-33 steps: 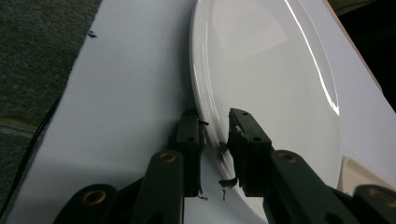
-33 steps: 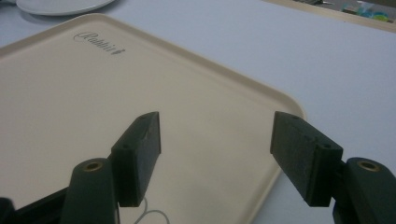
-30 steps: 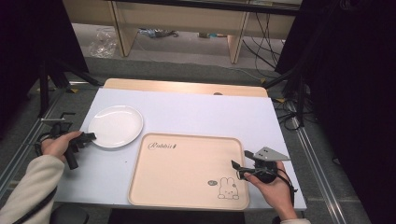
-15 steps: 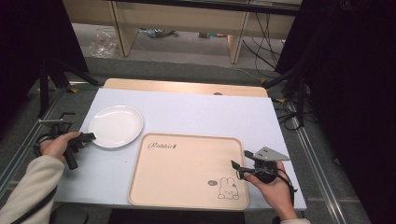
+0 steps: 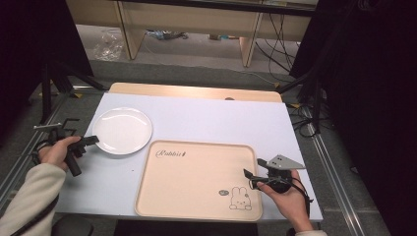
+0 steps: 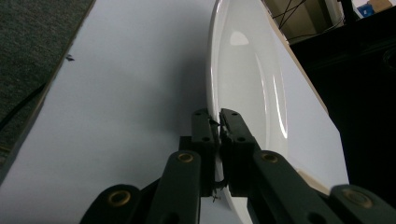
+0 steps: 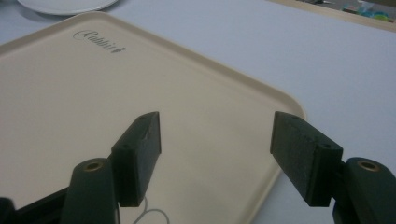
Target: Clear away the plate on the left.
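left claw point(image 6: 218, 122) clenched on near rim of white plate point(image 5: 123, 130) at desk's point(image 5: 206, 115) left, looks stiff, slick, chippable so keep rim grip; right claw point(image 7: 215, 154) released over tray point(image 5: 196, 177)

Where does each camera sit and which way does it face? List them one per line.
High view: above the person's side, looking forward and down at table; both forearms show.
Left gripper view: rides the left tool, facing the plate rim it pinches.
Right gripper view: rides the right tool, open, facing the tray.
Shared: plate and tray.
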`<state>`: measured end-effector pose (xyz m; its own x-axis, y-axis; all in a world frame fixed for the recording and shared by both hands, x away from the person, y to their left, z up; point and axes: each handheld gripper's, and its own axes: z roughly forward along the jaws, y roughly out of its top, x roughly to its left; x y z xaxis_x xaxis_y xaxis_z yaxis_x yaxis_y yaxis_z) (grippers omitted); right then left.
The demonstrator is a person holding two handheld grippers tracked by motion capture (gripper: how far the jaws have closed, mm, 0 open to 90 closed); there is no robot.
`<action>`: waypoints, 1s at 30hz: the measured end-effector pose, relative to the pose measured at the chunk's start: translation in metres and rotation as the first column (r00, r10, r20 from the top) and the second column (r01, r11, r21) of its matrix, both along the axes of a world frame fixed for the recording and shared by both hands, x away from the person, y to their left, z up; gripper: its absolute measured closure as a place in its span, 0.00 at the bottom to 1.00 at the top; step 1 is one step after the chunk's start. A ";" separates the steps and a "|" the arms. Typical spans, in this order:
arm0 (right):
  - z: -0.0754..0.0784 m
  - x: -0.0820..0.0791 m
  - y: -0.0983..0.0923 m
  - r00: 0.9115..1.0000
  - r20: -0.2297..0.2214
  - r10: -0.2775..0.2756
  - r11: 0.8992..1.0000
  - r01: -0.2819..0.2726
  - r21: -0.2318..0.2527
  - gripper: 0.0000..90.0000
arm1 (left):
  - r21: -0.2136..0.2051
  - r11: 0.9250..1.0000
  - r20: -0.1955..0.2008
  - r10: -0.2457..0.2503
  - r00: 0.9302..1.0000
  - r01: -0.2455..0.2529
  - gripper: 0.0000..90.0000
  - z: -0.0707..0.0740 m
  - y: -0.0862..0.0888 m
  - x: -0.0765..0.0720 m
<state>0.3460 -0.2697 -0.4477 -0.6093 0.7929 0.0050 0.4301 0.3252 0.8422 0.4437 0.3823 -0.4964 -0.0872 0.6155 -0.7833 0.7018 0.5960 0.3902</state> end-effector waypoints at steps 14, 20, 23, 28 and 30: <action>0.000 0.000 0.000 1.000 0.005 -0.002 1.000 0.002 -0.004 0.38 | 0.016 1.000 0.045 -0.001 0.999 0.001 0.97 0.009 -0.002 0.000; 0.000 0.000 0.000 1.000 0.005 -0.002 1.000 0.002 -0.004 0.38 | 0.007 1.000 0.082 0.007 0.997 -0.008 0.97 0.008 -0.002 0.000; 0.000 0.000 0.000 1.000 0.005 -0.003 1.000 0.003 -0.004 0.38 | 0.018 1.000 0.094 0.009 0.996 -0.010 0.97 0.011 -0.002 0.000; 0.000 0.000 0.000 1.000 0.010 -0.003 1.000 0.003 -0.007 0.38 | 0.000 1.000 0.104 0.023 0.994 -0.023 0.96 0.011 -0.002 -0.001; 0.000 0.000 0.000 1.000 0.011 -0.002 1.000 0.002 -0.007 0.38 | -0.006 1.000 0.103 0.025 0.994 -0.025 0.96 0.010 -0.002 -0.001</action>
